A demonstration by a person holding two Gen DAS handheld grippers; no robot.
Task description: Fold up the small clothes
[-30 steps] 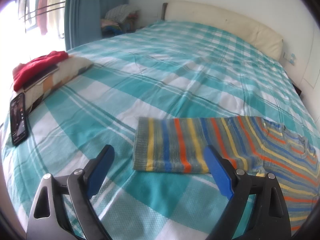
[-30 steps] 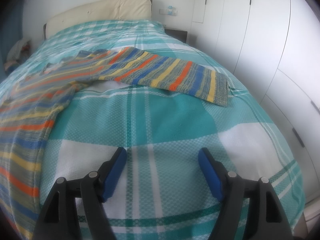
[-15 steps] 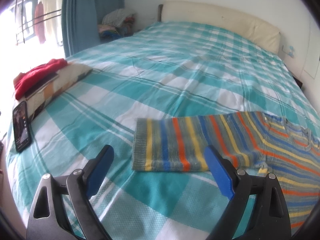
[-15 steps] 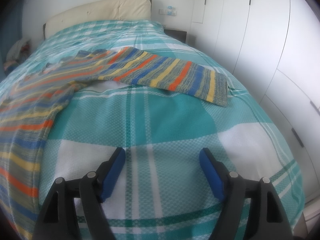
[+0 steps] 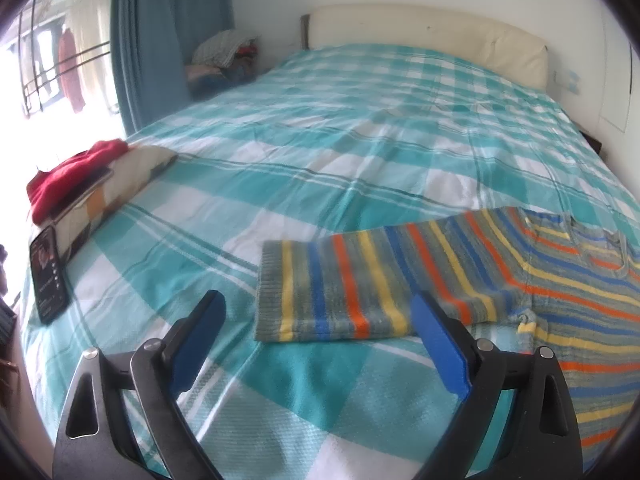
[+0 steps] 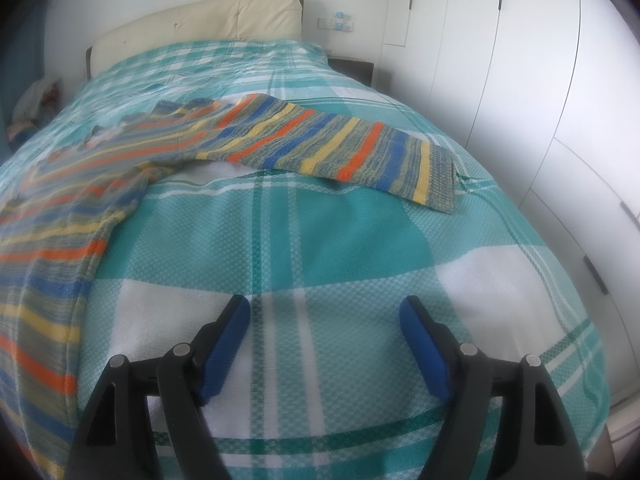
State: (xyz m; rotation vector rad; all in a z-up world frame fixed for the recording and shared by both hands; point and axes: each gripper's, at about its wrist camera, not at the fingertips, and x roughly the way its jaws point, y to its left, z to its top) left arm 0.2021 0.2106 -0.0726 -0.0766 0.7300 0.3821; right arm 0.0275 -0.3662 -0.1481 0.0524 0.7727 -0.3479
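While both tools gape, striped sweater (image 5: 460, 276) lies ahead.

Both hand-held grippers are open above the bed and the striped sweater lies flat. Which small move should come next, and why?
Probably bring the left hand-held gripper forward onto the cuff of the near sleeve. The striped sweater lies spread with both sleeves out, nothing is held, and that cuff lies just ahead between its open jaws.

One striped sweater (image 5: 480, 276), one phone (image 5: 48, 276), one red garment (image 5: 68, 180) and one cushion (image 5: 120, 184) on one bed (image 5: 360, 140); two grippers.
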